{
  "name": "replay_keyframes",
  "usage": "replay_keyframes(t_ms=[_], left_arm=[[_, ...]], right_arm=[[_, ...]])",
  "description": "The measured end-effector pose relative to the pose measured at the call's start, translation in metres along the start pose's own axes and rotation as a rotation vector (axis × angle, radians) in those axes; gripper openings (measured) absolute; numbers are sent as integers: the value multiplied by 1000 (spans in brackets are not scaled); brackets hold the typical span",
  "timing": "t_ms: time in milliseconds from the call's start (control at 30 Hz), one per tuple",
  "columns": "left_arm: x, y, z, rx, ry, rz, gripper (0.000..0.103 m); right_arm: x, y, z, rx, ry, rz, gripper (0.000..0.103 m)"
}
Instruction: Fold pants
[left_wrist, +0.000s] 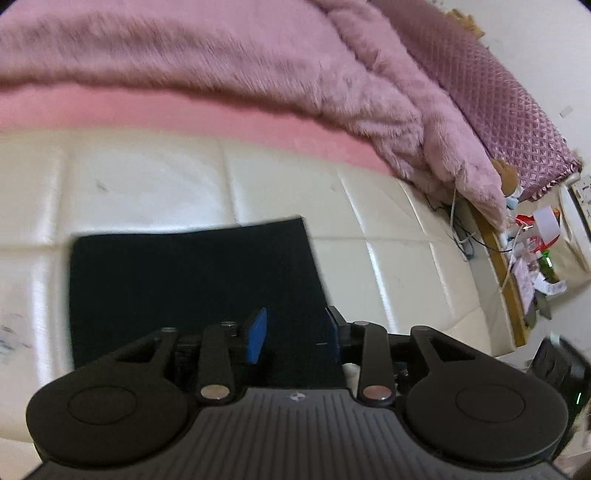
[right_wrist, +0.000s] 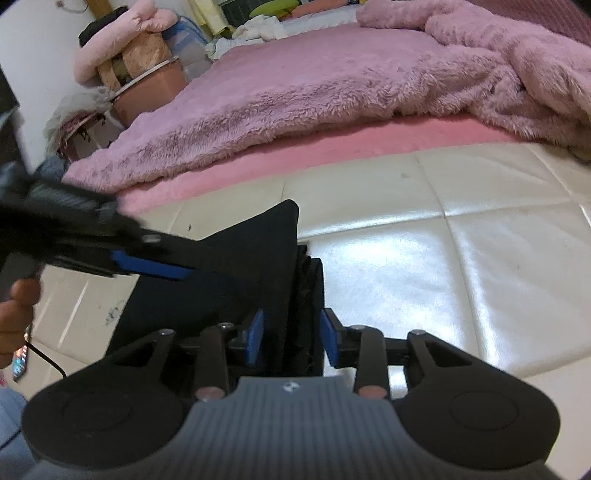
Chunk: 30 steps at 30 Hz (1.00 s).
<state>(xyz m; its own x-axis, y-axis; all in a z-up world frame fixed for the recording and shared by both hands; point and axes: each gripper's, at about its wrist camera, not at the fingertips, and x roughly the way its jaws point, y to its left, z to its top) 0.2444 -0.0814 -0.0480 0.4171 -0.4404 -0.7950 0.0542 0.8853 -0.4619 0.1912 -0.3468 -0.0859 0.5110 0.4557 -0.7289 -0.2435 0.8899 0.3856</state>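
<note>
The black pants lie folded into a flat rectangle on the cream quilted mattress. My left gripper hovers over their near right part, blue pads apart with nothing pinched between them. In the right wrist view the pants show a stacked, layered edge running between the pads of my right gripper. Those pads stand apart and do not visibly press the cloth. The left gripper's blue finger reaches in from the left, blurred, over the pants' far side, with a hand behind it.
A fluffy pink blanket and pink sheet cover the bed beyond the mattress. A quilted purple headboard and a cluttered shelf stand at right. Bags and pink cushions are piled by the wall.
</note>
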Motion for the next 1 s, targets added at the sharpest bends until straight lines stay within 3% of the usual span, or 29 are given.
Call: replay_keyframes(t_ms=[100, 200, 333, 367, 433, 533, 667, 767, 867, 1000], left_arm=[[-23, 24, -11, 9, -64, 73, 40], [-37, 52, -25, -47, -88, 108, 40], [-50, 82, -44, -135, -108, 117, 40], [-53, 89, -48, -151, -111, 113, 40], [-54, 96, -52, -173, -113, 116, 40], [-57, 105, -56, -188, -117, 116, 40], [-61, 101, -56, -160, -135, 94, 40], [-55, 95, -55, -116, -140, 97, 39], [-43, 92, -52, -84, -134, 97, 29], [-30, 90, -44, -40, -164, 132, 25]], right_arm=[[0, -3, -2, 46, -1, 52, 31], [7, -5, -4, 105, 1, 113, 31], [24, -8, -3, 162, 26, 104, 30], [28, -9, -3, 171, 31, 100, 26], [34, -11, -4, 196, 48, 110, 6], [29, -7, 1, 214, 33, 132, 3], [-12, 28, 19, 128, -48, 173, 2], [-19, 31, 19, 96, -16, 106, 2], [8, 14, 5, 121, 42, 56, 2], [31, 4, -7, 100, 45, -13, 2]])
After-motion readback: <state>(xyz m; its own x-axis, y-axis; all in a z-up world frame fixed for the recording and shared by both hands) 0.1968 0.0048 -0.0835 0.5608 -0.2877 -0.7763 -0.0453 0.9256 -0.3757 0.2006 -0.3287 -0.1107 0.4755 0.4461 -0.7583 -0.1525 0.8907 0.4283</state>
